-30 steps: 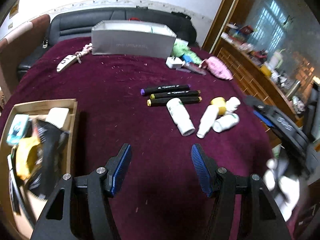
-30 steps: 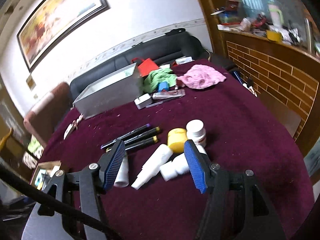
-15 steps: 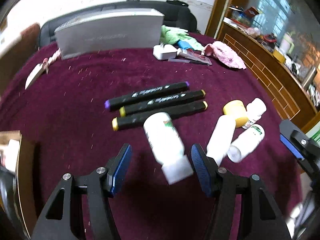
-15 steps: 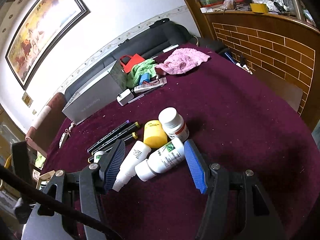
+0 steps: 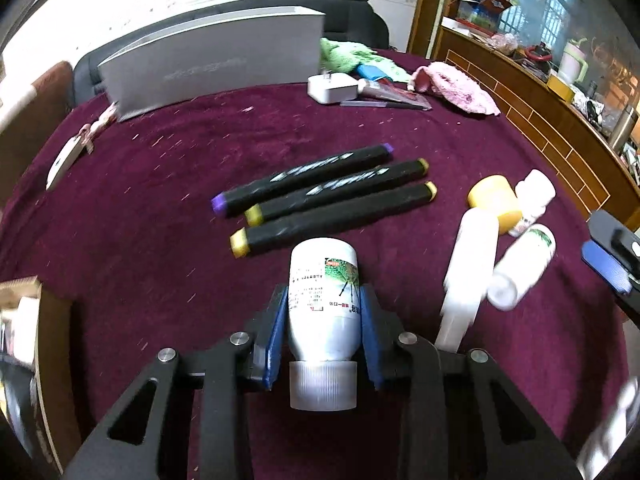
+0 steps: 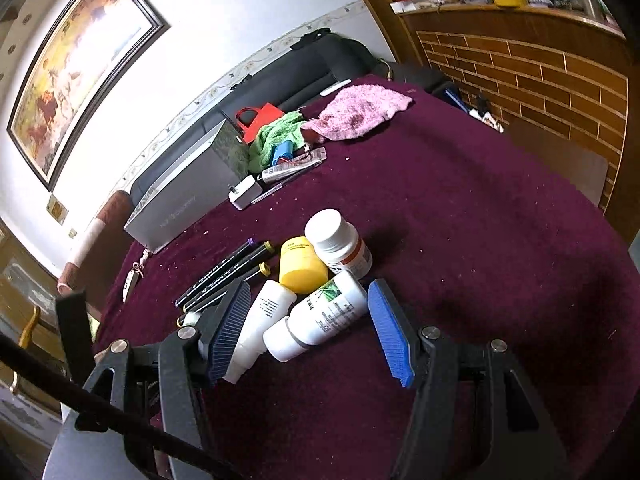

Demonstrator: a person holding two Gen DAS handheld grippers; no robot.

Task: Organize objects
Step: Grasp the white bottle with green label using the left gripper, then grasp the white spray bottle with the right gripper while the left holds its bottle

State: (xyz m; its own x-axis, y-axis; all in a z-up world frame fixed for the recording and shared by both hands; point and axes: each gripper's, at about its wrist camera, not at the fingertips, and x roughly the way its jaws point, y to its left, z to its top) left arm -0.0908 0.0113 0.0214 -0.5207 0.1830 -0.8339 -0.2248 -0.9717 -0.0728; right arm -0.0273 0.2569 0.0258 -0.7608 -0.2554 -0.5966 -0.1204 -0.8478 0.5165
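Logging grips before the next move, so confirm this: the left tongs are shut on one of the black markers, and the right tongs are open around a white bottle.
Not quite. The left tongs are shut on a white bottle with a green label, cap toward the camera, not a marker; the three black markers lie untouched beyond it, as the left wrist view shows. The rest holds: the right tongs are open around a white bottle.
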